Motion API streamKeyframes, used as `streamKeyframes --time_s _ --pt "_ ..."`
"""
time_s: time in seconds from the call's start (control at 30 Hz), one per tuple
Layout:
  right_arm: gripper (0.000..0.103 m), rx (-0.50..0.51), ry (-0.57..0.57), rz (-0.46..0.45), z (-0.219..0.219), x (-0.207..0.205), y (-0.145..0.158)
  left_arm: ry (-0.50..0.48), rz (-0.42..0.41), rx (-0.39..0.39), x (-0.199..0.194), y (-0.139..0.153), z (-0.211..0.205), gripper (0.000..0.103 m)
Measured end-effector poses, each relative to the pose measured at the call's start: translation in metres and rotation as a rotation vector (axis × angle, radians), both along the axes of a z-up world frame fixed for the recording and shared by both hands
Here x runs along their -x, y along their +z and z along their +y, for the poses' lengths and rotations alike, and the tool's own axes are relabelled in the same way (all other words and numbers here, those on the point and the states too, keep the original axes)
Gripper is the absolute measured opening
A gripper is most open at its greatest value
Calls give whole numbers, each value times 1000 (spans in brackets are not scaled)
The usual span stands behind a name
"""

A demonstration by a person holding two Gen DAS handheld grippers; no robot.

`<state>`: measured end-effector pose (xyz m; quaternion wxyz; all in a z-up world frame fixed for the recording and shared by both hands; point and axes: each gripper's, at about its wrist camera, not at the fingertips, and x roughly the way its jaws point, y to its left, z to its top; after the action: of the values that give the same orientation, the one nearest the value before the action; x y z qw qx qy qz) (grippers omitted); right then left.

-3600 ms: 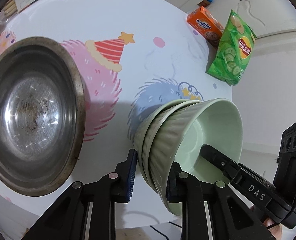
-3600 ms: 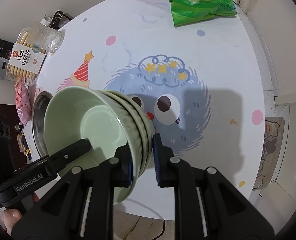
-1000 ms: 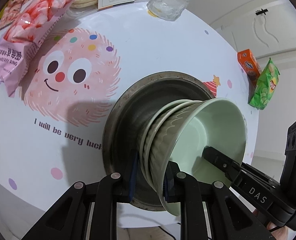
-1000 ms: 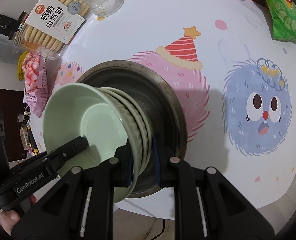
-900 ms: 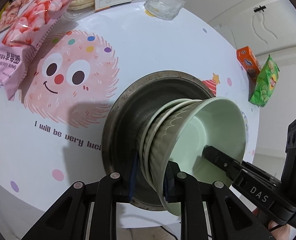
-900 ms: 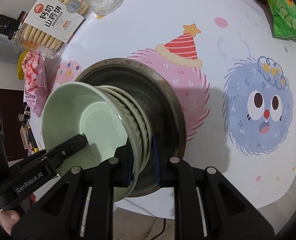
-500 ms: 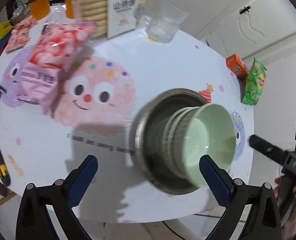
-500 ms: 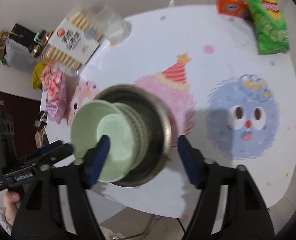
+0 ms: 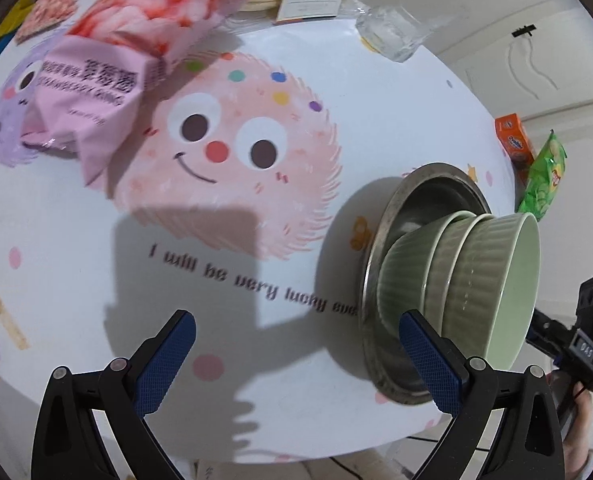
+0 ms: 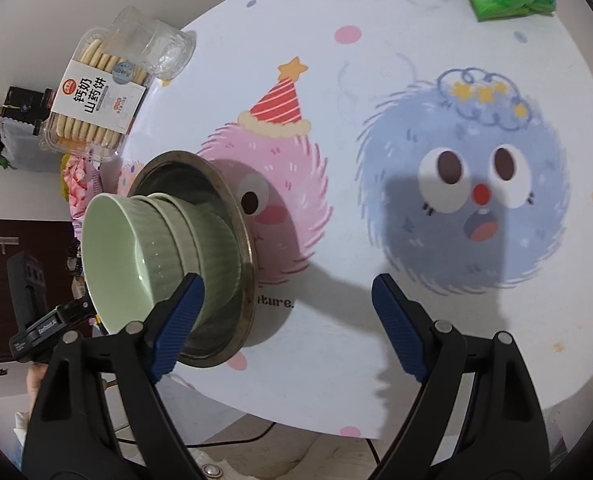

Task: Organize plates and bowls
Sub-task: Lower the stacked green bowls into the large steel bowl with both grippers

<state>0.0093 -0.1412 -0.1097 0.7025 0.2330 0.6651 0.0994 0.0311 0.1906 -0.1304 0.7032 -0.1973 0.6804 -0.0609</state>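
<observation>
My left gripper (image 9: 296, 356) is spread wide with nothing between its blue pads (image 9: 164, 360), hanging over the bare tablecloth (image 9: 336, 92) just beside the metal bowl (image 9: 376, 264). My right gripper (image 10: 288, 328) is just as wide and holds nothing; its left pad (image 10: 180, 320) sits in front of the metal bowl (image 10: 232, 208) in the picture, though I cannot tell whether it touches.

The green bowls (image 9: 468, 276) are nested, three of them as far as I can count, and the stack sits inside the metal bowl, the top one rising well above the steel rim. From the right wrist the same stack (image 10: 156, 252) shows its pale inside, ribbed walls stepping down into the steel.

The metal bowl stands on the cloth between the pink smiling monster (image 9: 232, 148) and the pink monster with the party hat (image 10: 276, 120). The blue monster (image 10: 464, 192) lies well apart, on the far side from the stack.

A pink snack bag (image 9: 128, 48) lies over the purple monster, near a clear glass (image 9: 392, 36). The biscuit tray (image 10: 92, 104) touches the glass (image 10: 152, 48). An orange box (image 9: 514, 142) and a green chip bag (image 9: 542, 178) sit at the table's far edge, beyond the metal bowl.

Each wrist view catches the other gripper at its edge: the right one (image 9: 572, 344) past the stack's rim, the left one (image 10: 52, 324) low beside it.
</observation>
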Motion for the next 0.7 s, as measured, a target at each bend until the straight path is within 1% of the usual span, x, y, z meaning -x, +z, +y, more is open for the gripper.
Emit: streamKeyframes --time_s 0.03,0.07,0.1,0.17,0.2,0.23,0.27,0.3,0.33,0.37,0.4,0.47,0.57,0.63,0.67,0.7 --pt "79 -2 8 4 2 -1 -2 -11 1 -10 -2 -2 -3 103" --pt "72 0 18 12 5 -3 -5 -19 3 -19 -4 -3 -6 103" --pt "62 4 27 22 8 -4 -8 -32 4 -24 -7 -6 -9 102" --pt "50 0 42 30 12 -7 -12 -36 10 -14 -13 -8 -16 99" --pt "50 -2 48 30 16 -8 -14 -33 7 -2 -15 -9 -18 95" --pt "49 0 51 31 17 -9 -16 -24 -6 17 -18 -9 -17 89" --pt "49 -1 56 33 19 -9 -17 -15 -15 28 -20 -9 -15 84" --pt "47 -2 60 33 20 -10 -19 -7 -12 31 -23 -10 -13 75" --pt "45 -1 62 32 21 -11 -20 -9 -8 37 -26 -11 -14 70" --pt "42 -3 62 30 22 -12 -21 -15 -3 37 -28 -12 -14 67" --pt "40 -4 59 28 23 -12 -21 -21 -2 32 -30 -12 -15 62" --pt "39 -15 50 25 23 -14 -22 -46 -6 30 -32 -10 -17 59" --pt "37 -19 46 21 24 -17 -21 -52 -11 49 -33 -9 -19 49" --pt "34 -20 49 22 25 -19 -21 -59 -12 86 -34 -9 -21 32" --pt "32 -24 53 25 27 -20 -21 -72 -13 83 -36 -9 -26 29" --pt "29 -28 59 27 28 -21 -22 -93 -15 74 -38 -9 -31 21"
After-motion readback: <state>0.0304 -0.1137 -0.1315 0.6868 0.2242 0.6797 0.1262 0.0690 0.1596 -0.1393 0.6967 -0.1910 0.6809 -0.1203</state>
